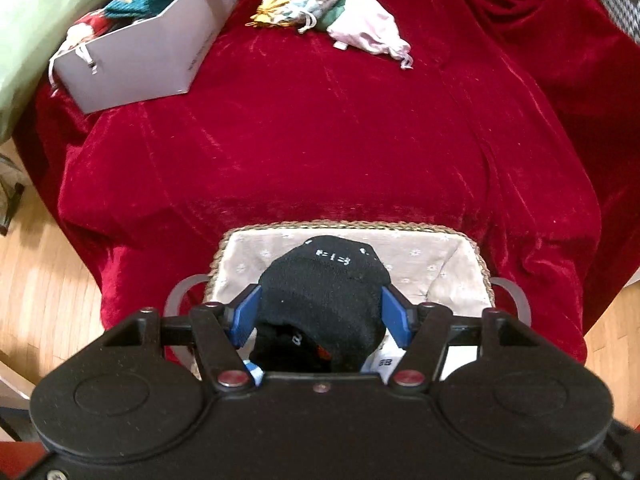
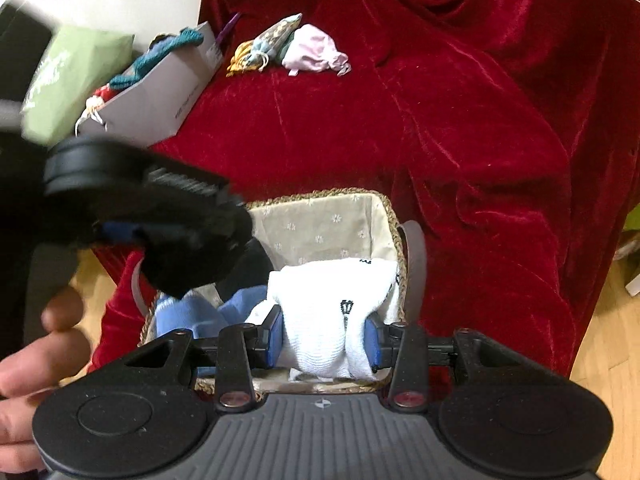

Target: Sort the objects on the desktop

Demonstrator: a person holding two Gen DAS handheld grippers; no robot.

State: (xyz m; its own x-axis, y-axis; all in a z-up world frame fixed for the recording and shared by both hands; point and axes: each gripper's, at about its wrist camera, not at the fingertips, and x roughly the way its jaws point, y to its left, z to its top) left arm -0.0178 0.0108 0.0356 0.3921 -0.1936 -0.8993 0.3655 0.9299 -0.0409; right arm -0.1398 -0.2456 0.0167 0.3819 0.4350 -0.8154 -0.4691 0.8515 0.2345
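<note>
My left gripper [image 1: 322, 312] is shut on a rolled black sock [image 1: 324, 292] and holds it over the lined wicker basket [image 1: 344, 226] at the near edge of the red cloth. My right gripper [image 2: 324, 336] is shut on a rolled white sock [image 2: 332, 308] over the same basket [image 2: 320, 196]. A blue sock [image 2: 188, 316] lies inside the basket. The left gripper [image 2: 160, 216] shows blurred at the left of the right wrist view, with the black sock [image 2: 252, 258] under it.
A grey box [image 1: 148, 52] with knitted items stands at the far left of the red velvet cloth [image 1: 320, 140]. Several small drawstring pouches [image 1: 332, 12] lie at the far middle. A green cushion [image 1: 36, 12] lies left of the box. Wooden floor surrounds the table.
</note>
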